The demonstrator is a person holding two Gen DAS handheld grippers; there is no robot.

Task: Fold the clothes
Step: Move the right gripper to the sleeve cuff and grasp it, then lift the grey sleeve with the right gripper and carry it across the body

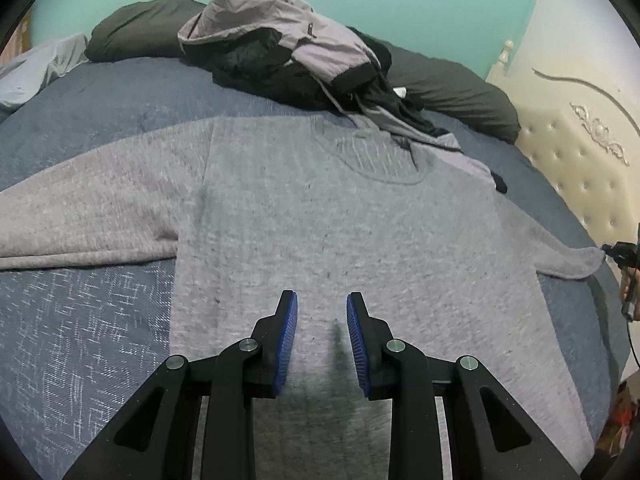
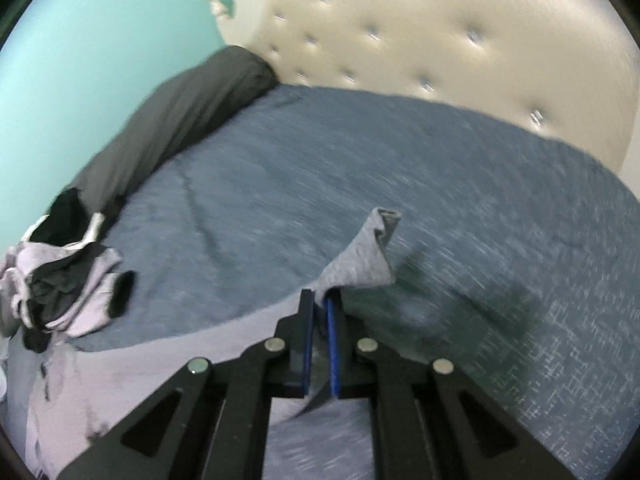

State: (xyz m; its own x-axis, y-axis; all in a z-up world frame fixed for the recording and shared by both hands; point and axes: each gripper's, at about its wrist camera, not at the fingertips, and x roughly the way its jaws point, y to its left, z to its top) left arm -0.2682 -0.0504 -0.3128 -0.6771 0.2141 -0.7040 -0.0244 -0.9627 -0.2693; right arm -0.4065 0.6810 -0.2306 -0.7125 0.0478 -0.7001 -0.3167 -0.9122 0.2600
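Right wrist: right tongs clenched on sweater sleeve; left tongs released.

The left gripper points steeply down over the grey sweater, its blue-padded jaws standing apart with nothing between them, clear of the cloth. The right gripper also angles downward, its jaws pinched tight on the sweater's sleeve cuff, holding it lifted.
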